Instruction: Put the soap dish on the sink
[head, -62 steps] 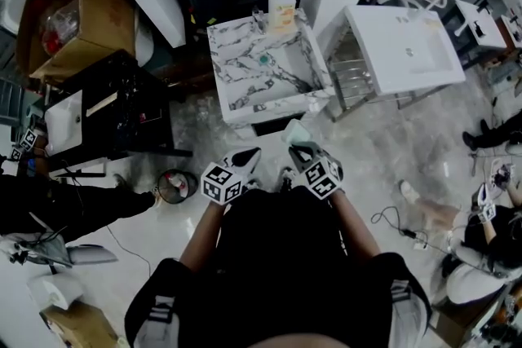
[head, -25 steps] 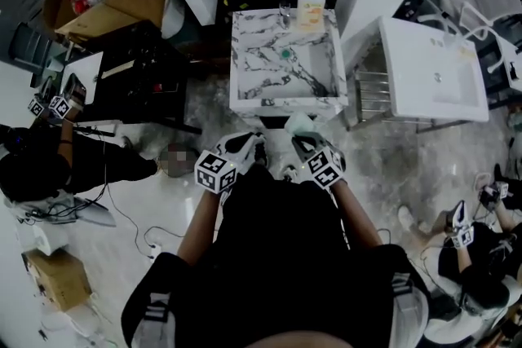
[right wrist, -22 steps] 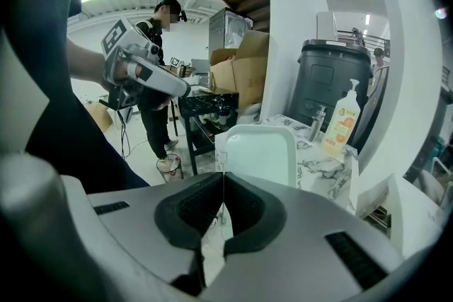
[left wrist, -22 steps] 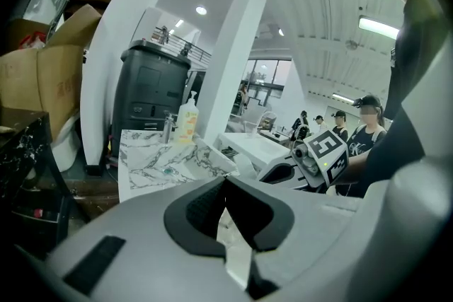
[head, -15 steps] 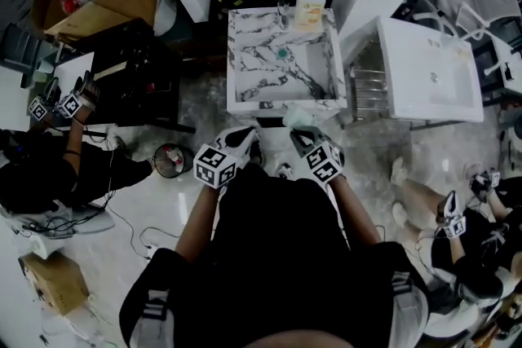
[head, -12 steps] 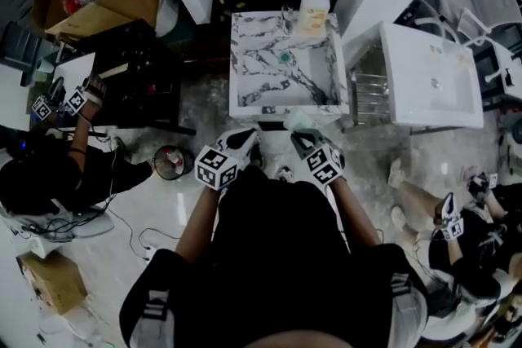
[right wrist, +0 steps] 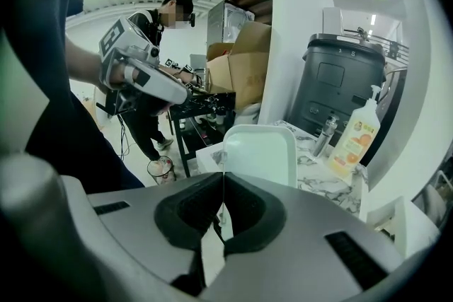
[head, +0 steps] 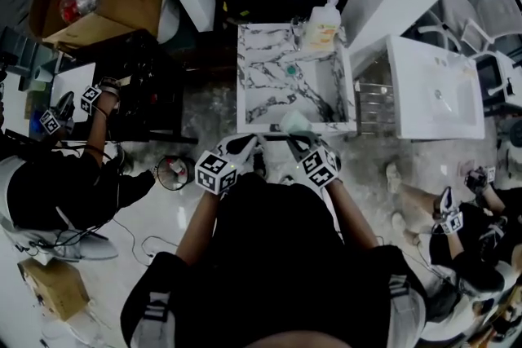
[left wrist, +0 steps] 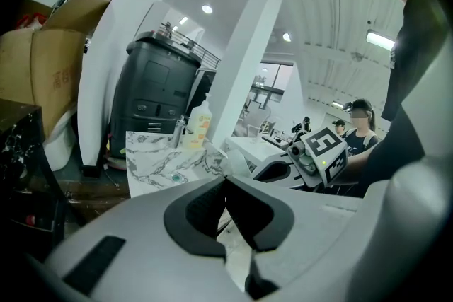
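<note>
Compared with two and a half seconds earlier, the marble sink [head: 263,85] lies much nearer the person and squarer on. The pale green soap dish [head: 295,122] now overlaps the sink's near rim instead of hanging over the floor.

Head view: both grippers point to 12 o'clock. The right gripper [head: 300,139] carries the dish, and the left gripper [head: 251,146] sits at its 9 o'clock. A soap bottle [head: 324,27] stands at the sink's 1 o'clock corner.

Left gripper view: the jaws are pressed together with nothing between them. This gripper is probably kept aside, since one suffices.

Right gripper view: the jaws pinch the dish's near edge. The tray juts forward and upright, likely so it can be lowered clear of the jaws. Marble lies beyond at 2 o'clock, and the dish is not yet set down.
</note>
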The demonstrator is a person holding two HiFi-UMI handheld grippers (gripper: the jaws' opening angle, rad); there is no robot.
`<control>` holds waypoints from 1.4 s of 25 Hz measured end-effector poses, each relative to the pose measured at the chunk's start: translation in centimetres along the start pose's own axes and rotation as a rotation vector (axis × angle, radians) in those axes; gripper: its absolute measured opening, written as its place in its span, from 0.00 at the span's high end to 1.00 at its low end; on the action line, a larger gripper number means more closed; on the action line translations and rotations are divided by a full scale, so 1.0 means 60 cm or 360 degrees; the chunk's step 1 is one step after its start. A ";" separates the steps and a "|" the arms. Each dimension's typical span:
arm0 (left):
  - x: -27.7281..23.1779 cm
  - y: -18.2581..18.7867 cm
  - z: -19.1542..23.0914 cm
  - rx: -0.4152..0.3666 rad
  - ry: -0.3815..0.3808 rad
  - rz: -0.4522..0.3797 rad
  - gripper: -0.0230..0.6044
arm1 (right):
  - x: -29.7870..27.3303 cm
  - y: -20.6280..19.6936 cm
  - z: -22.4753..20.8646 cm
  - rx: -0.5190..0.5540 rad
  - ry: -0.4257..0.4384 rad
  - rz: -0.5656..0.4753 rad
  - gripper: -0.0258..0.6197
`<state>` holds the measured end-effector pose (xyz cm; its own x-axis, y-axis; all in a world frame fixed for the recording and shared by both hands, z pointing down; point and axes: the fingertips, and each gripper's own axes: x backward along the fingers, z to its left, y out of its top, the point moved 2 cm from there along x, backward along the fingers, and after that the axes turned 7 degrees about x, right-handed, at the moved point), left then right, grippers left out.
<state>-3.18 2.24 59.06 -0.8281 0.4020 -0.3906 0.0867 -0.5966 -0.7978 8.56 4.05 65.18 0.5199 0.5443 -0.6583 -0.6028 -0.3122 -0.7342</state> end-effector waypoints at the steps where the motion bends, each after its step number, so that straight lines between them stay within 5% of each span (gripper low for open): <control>1: -0.002 0.005 0.009 -0.0002 -0.0003 -0.0002 0.97 | -0.006 0.004 -0.005 -0.0001 0.0000 0.0004 0.96; 28: -0.088 0.095 0.195 -0.0021 -0.0202 0.0091 0.97 | -0.159 0.052 -0.120 -0.0050 -0.0105 0.0141 0.96; 35: -0.083 0.111 0.236 -0.0027 -0.0222 0.0092 0.97 | -0.199 0.069 -0.129 0.0127 -0.0112 0.0251 0.96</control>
<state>-6.34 -13.55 62.21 -0.8902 0.2665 -0.3694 0.1448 -0.6034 -0.7841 4.56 -9.78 68.75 0.3731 0.5473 -0.7491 -0.7212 -0.3369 -0.6053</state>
